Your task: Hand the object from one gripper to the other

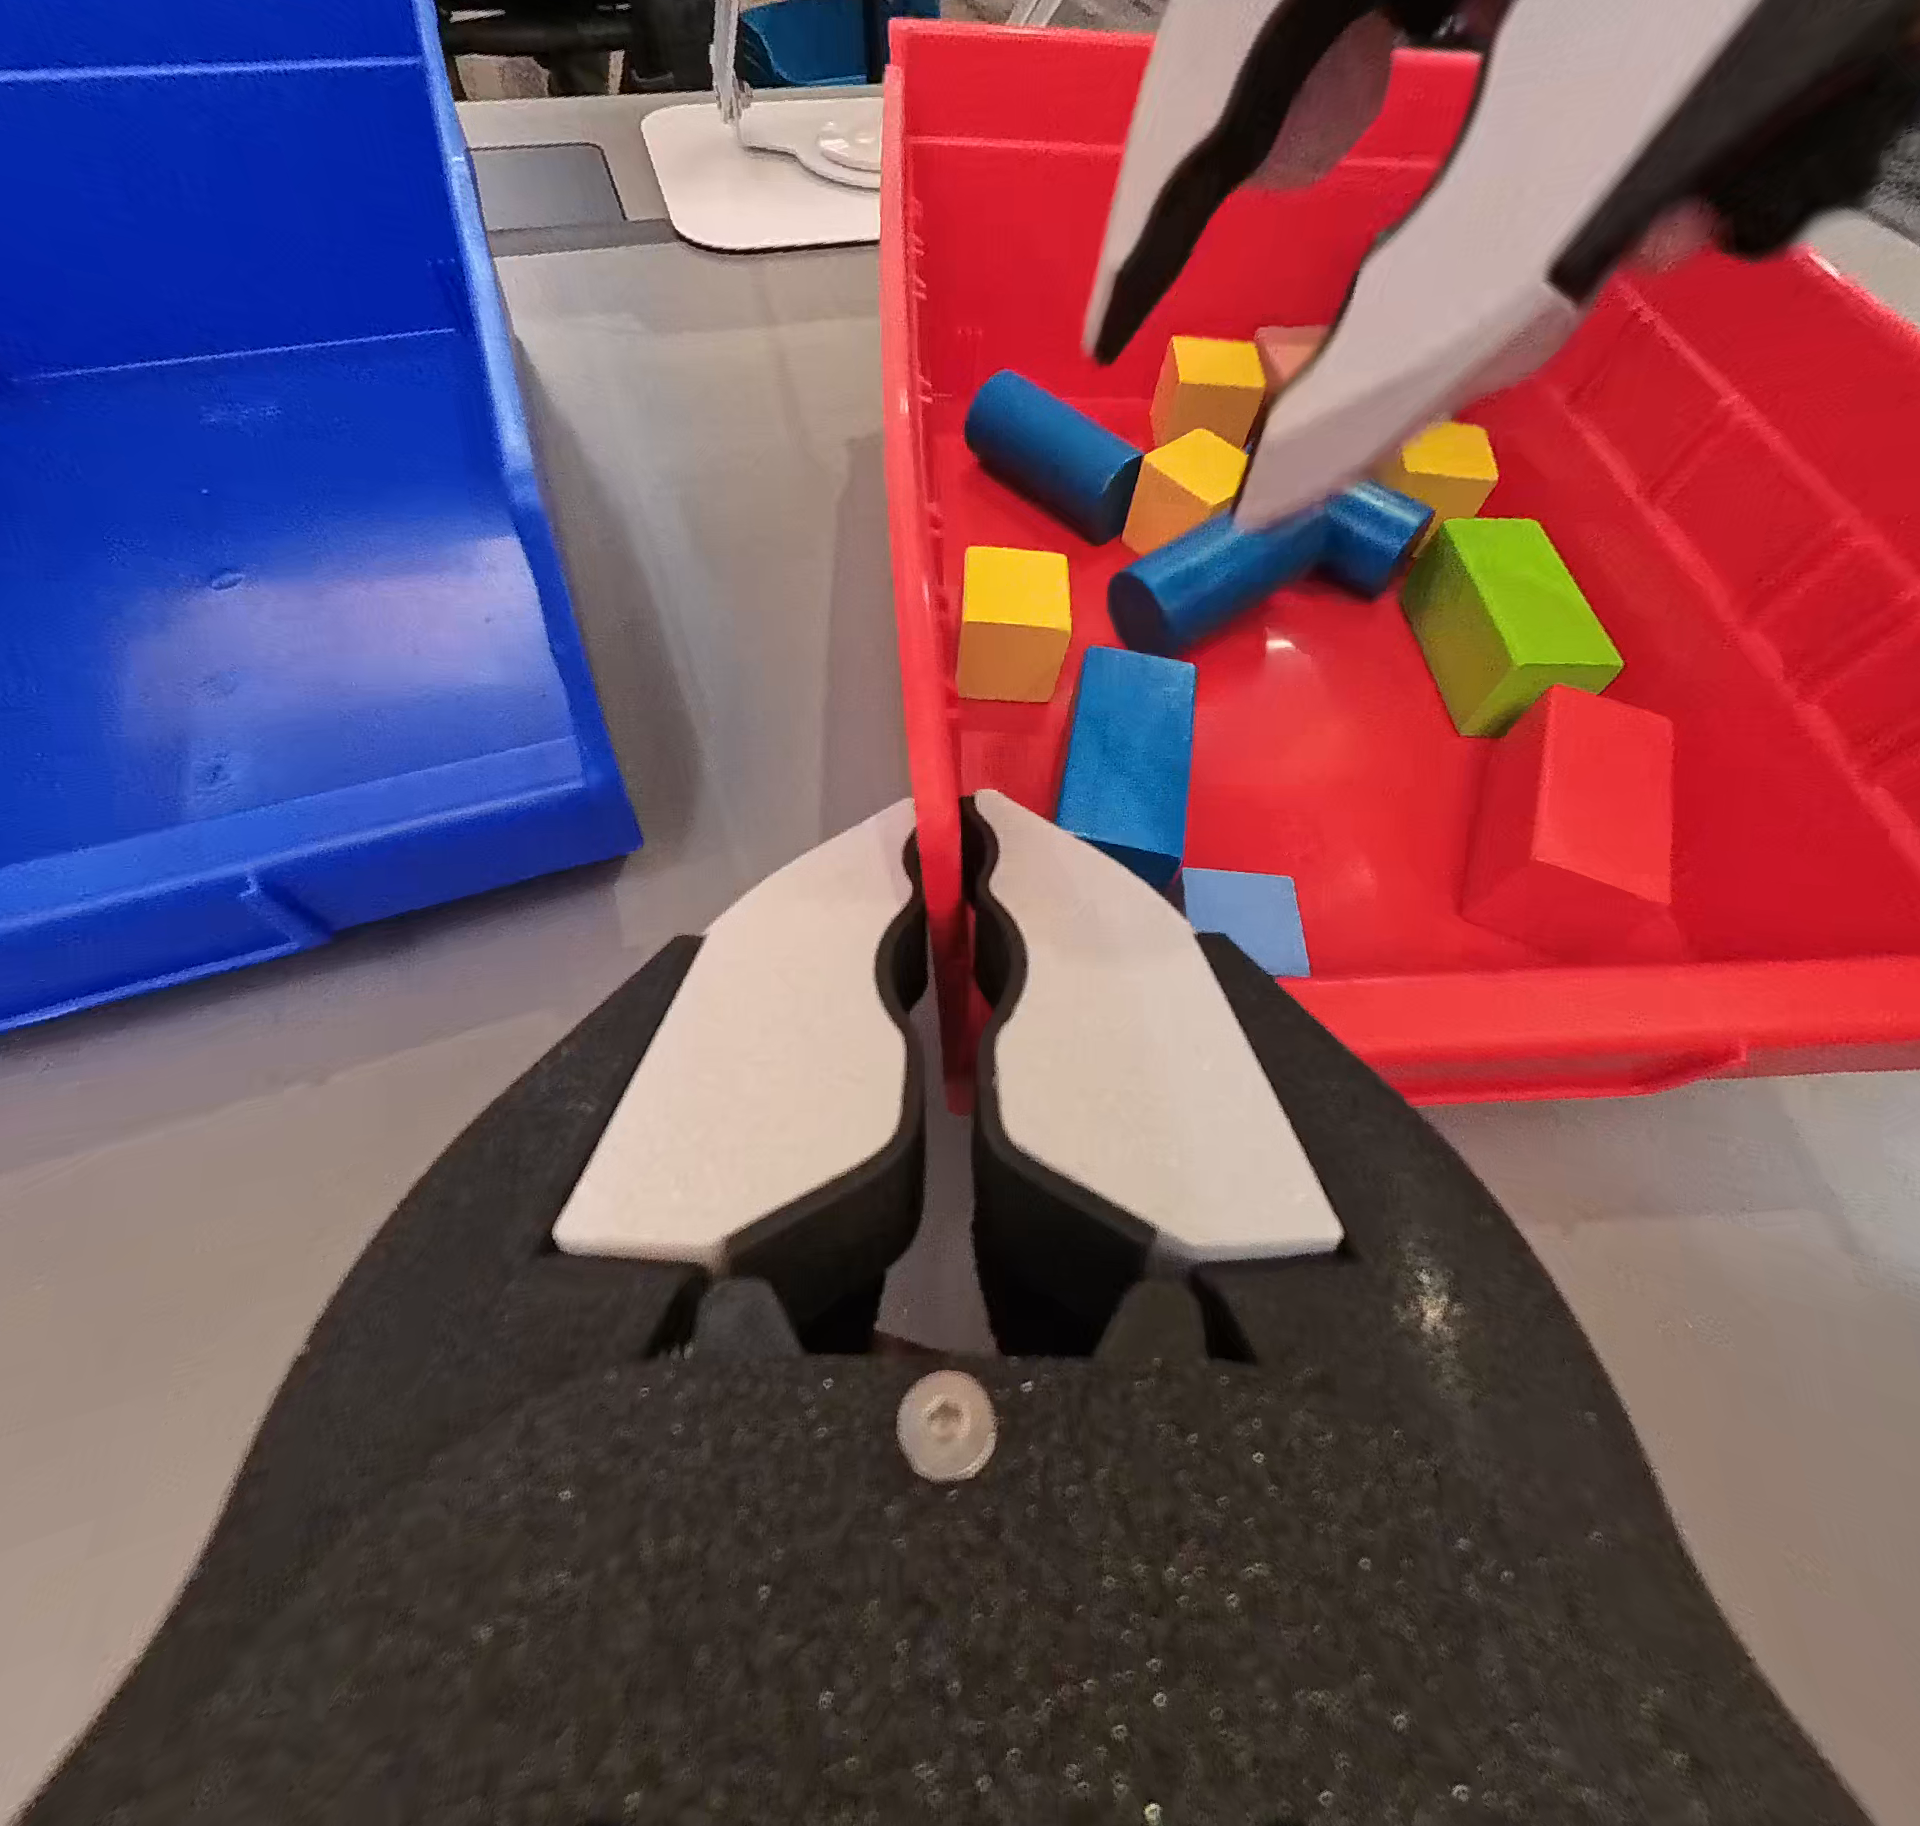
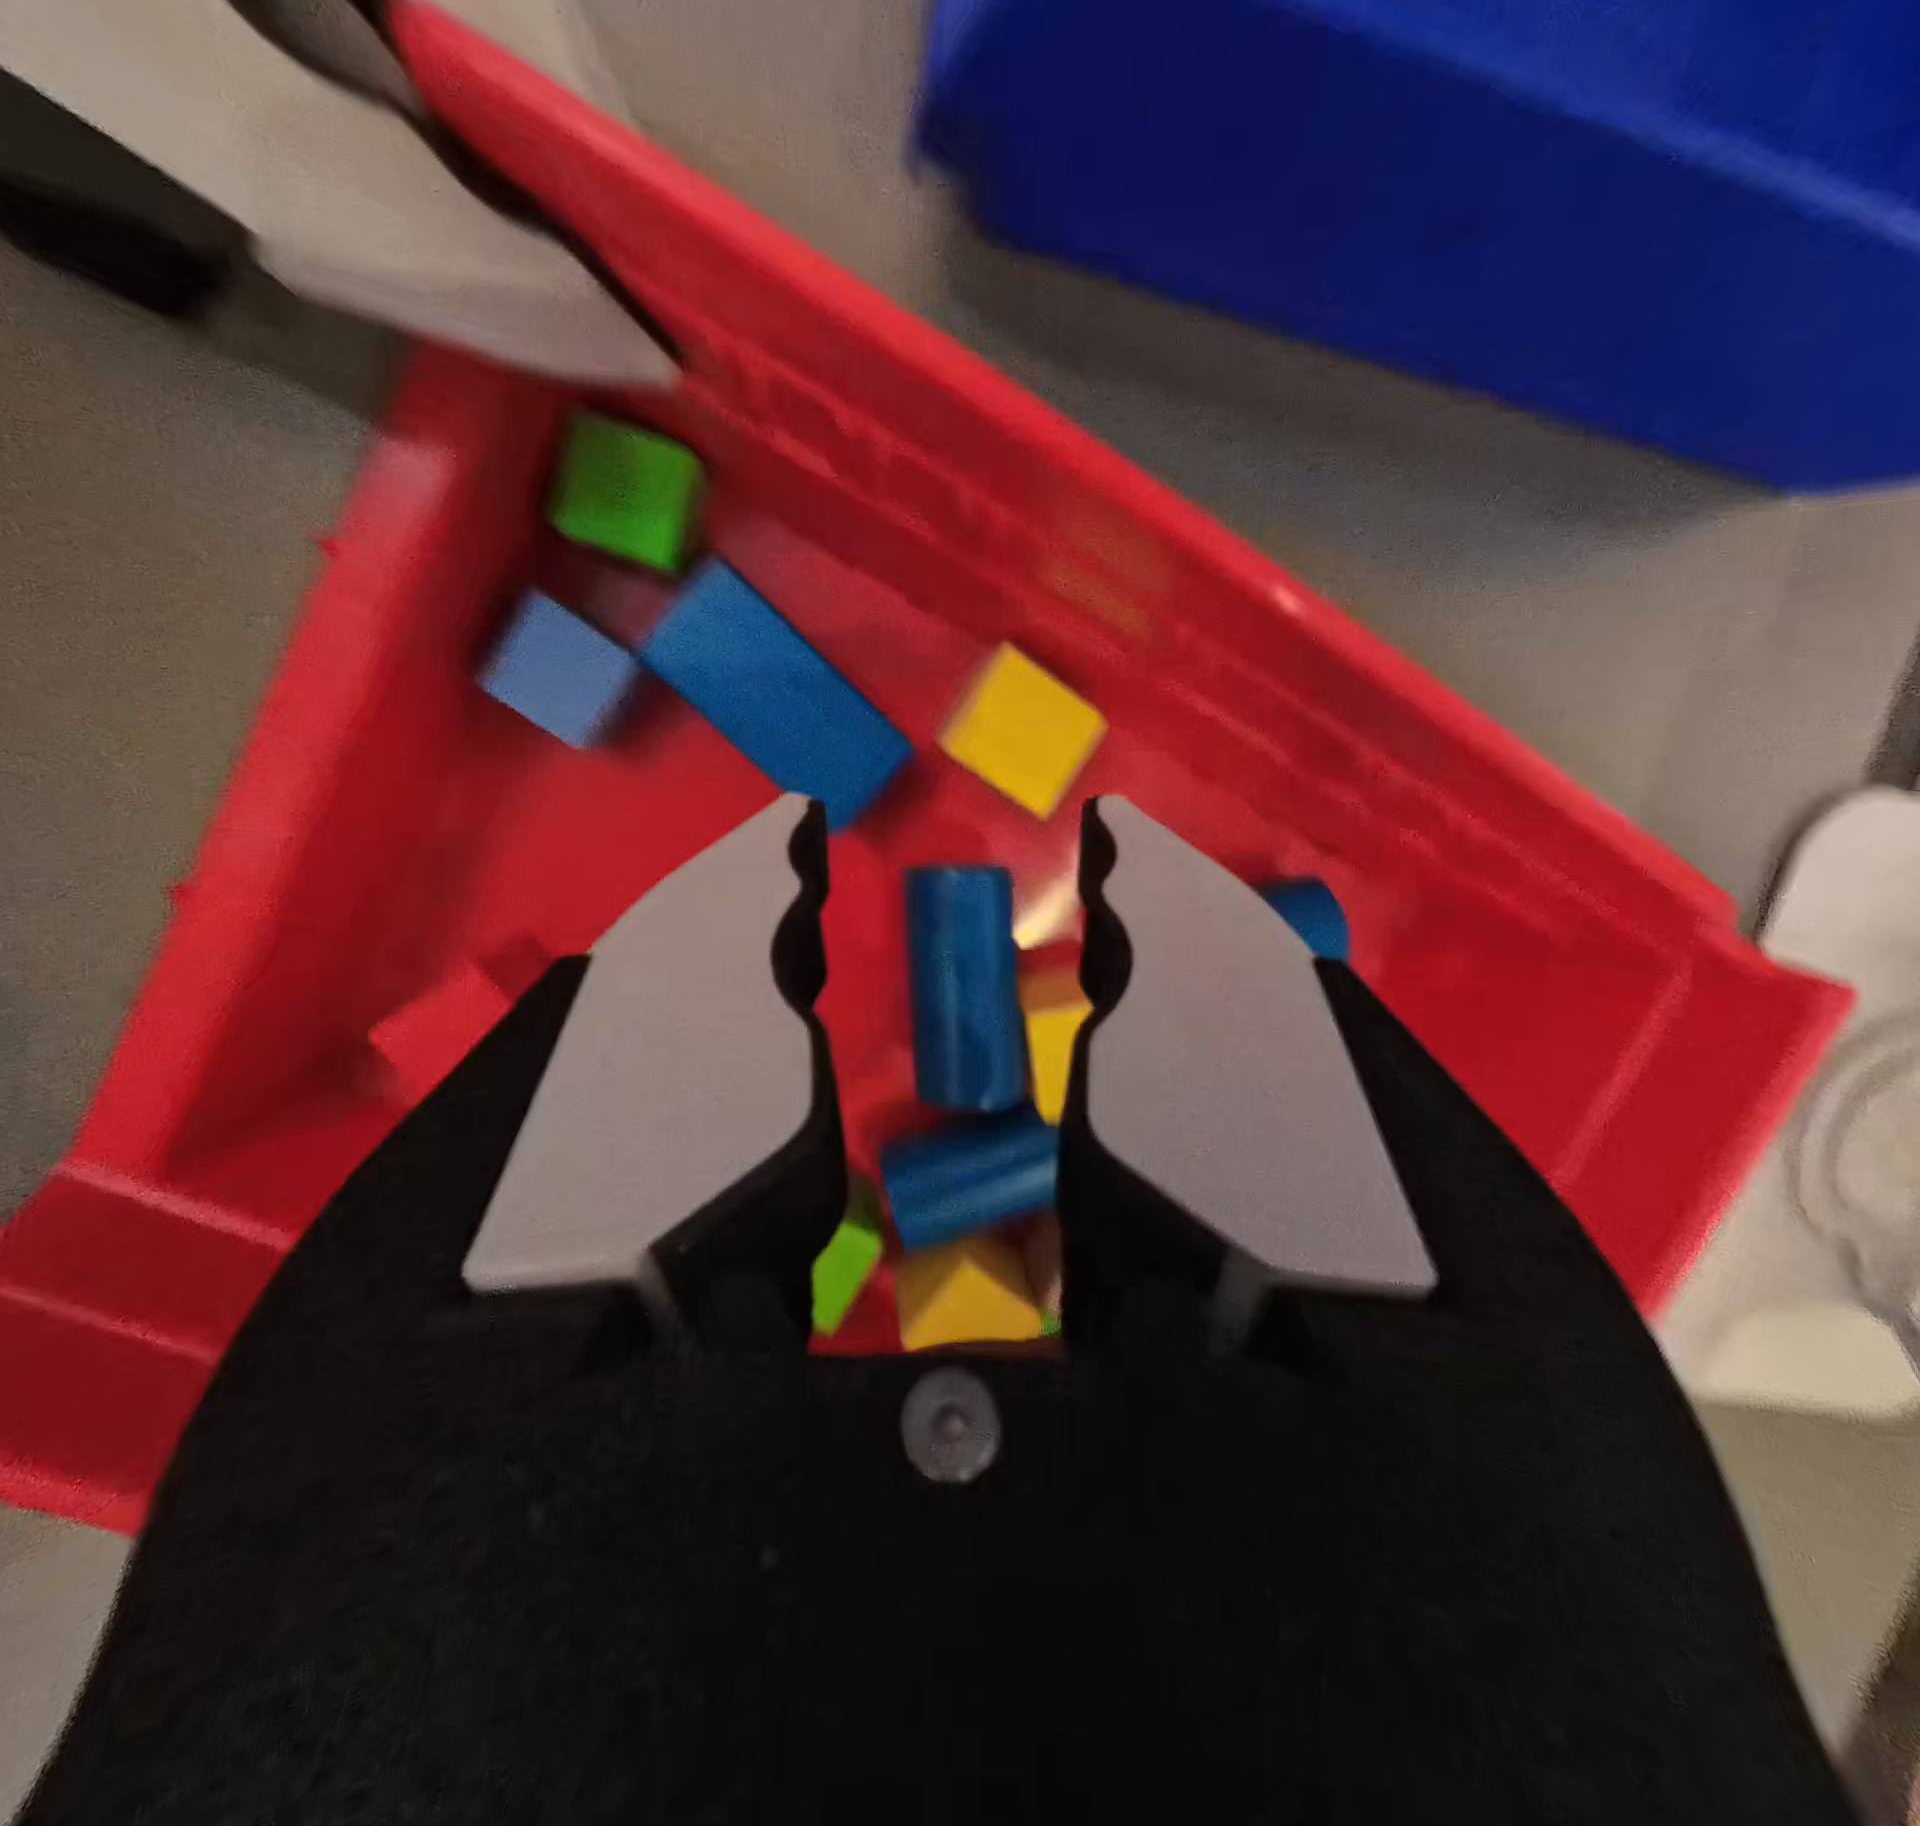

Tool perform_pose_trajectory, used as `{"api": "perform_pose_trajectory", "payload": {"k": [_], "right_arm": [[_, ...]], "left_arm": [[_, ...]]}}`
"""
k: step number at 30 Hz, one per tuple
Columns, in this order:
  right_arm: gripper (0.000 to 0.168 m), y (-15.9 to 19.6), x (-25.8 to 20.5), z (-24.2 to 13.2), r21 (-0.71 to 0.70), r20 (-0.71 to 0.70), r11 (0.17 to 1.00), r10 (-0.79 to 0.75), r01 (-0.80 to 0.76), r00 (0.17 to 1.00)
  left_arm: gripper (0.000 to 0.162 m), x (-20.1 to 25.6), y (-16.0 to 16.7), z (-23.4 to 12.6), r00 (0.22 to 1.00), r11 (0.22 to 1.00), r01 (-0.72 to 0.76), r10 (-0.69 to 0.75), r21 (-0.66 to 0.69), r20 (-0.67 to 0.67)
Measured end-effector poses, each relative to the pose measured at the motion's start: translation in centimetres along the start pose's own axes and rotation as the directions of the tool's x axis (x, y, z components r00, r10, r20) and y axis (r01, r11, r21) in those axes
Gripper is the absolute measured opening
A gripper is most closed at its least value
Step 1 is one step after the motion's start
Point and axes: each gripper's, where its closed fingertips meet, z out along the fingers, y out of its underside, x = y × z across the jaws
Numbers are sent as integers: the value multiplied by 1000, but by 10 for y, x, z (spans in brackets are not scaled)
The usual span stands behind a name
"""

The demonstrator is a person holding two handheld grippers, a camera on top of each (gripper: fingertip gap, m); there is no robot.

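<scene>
Left gripper (image 1: 943, 820) clamped on red bin (image 1: 1766, 571) wall; right gripper (image 2: 951, 810) spread above blue cylinder (image 2: 961, 987). Best to straddle squarely across its round sides before closing.

Grey table (image 1: 727, 529): blue bin (image 1: 260, 477), red bin (image 1: 1766, 529).

Empty blue bin (image 1: 260, 488) on grey table (image 1: 707, 529), white stand base (image 1: 758, 187) behind.
</scene>
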Motion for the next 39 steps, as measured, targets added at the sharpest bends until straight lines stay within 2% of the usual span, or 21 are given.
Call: {"api": "perform_pose_trajectory", "payload": {"k": [2,3,6,8,10,13,14,16,18,20,23,27,28,31,32,33,34,35,37,39], "right_arm": [[46,-32,-28,18,115,70,993,-44,36,997],[46,-37,-38,30,109,101,993,-60,49,993],[43,-25,-50,68,21,165,999,-46,43,985],[37,-13,-55,75,-29,213,1000,0,7,977],[36,19,-48,65,-190,206,979,-32,72,978],[44,77,-6,31,-407,40,906,-105,112,994],[48,85,3,19,-406,8,911,-76,72,997],[36,83,16,-5,-330,-45,944,15,-29,999],[33,87,35,-30,-350,-178,935,-9,-55,984],[32,71,32,-38,-291,-218,956,-40,-26,975],[36,33,-21,-13,-164,-49,986,-29,20,998],[40,-4,-87,25,-35,164,995,-91,98,982],[28,-7,-91,33,-33,161,994,-96,102,982],[25,4,-87,55,-108,135,983,-136,151,981],[27,11,-87,61,-150,150,977,-132,155,980],[38,26,-88,66,-224,180,960,-130,169,975],[37,32,-91,62,-243,220,957,-107,161,970],[54,43,-80,56,-297,195,943,-93,149,976],[33,81,-31,30,-463,20,876,-147,139,989],[33,103,11,-6,-514,-137,856,-153,62,979]], "left_arm": [[2,0,0,0,1000,1000,3,-3,0,1],[2,0,0,0,1000,1000,5,-5,1,-1],[3,0,0,0,1000,1000,2,-2,1,-1],[2,0,0,0,1000,1000,-3,3,0,0],[3,0,0,0,1000,1000,-4,4,0,-3],[2,-1,0,0,1000,1000,-5,5,0,-2],[2,0,0,0,1000,1000,-4,4,1,-2],[2,0,0,1,1000,1000,-3,3,-1,1],[3,0,0,1,1000,1000,-1,1,-2,5],[2,0,0,1,1000,1000,4,-4,-2,5],[2,0,0,1,1000,1000,9,-9,-1,6],[3,0,0,1,1000,1000,12,-12,2,2],[3,0,0,1,1000,1000,13,-13,3,0],[3,0,0,1,1000,1000,12,-12,2,0],[3,0,0,1,1000,1000,12,-12,2,0],[3,0,0,1,1000,1000,11,-11,0,1],[3,0,0,1,1000,1000,9,-9,-1,2],[3,0,0,1,1000,1000,8,-8,1,0],[3,0,0,1,1000,1000,7,-7,2,0],[3,0,0,1,1000,1000,8,-8,2,0]]}}
